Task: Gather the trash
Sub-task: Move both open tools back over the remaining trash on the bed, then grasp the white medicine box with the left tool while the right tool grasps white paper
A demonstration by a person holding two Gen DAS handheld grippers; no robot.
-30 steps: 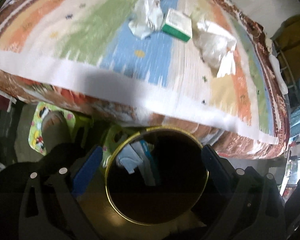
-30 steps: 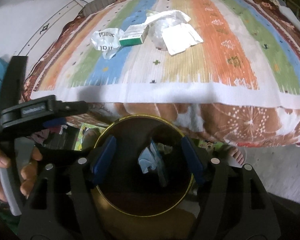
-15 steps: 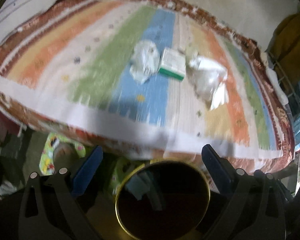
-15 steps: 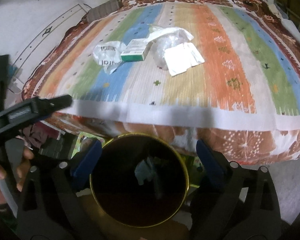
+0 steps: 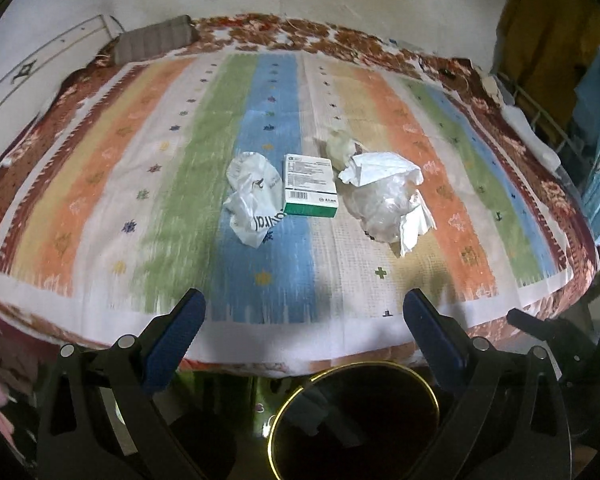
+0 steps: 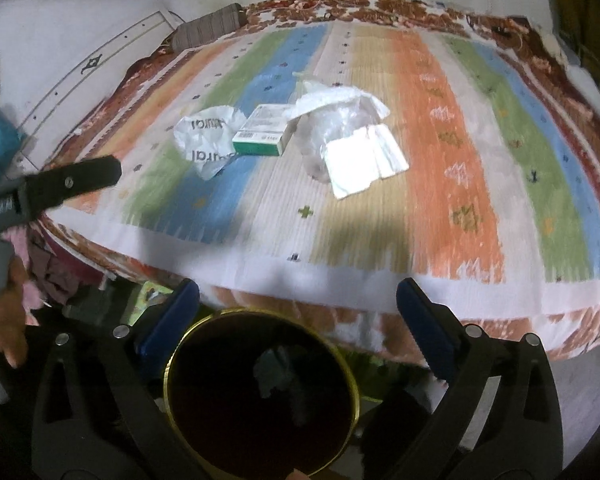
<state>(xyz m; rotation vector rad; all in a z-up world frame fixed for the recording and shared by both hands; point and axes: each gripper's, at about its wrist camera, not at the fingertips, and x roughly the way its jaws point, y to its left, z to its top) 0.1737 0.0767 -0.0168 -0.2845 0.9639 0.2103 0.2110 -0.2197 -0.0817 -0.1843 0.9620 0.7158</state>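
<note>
Both grippers spread and empty above the bin, trash on the striped bedspread.

Compared with a second ago, the left gripper (image 5: 304,320) has lifted away from the gold-rimmed bin (image 5: 354,420), which then sat between its blue pads and now lies low in the frame, cut off by the bottom edge; its jaws stand wide with nothing in them. The right gripper (image 6: 298,304) has just been opening its jaws, with nothing between them; the bin (image 6: 260,396) shows below it. At mid-frame on the bedspread (image 5: 160,184) lie a crumpled white bag (image 5: 252,204), a green-and-white box (image 5: 310,190) touching it, and clear plastic with white paper (image 5: 388,196) just right of the box. Pale scraps inside the bin are too dark to identify. At the left edge of the right view, the other gripper's black finger and a blurred hand (image 6: 4,320) are partly cut off.
</note>
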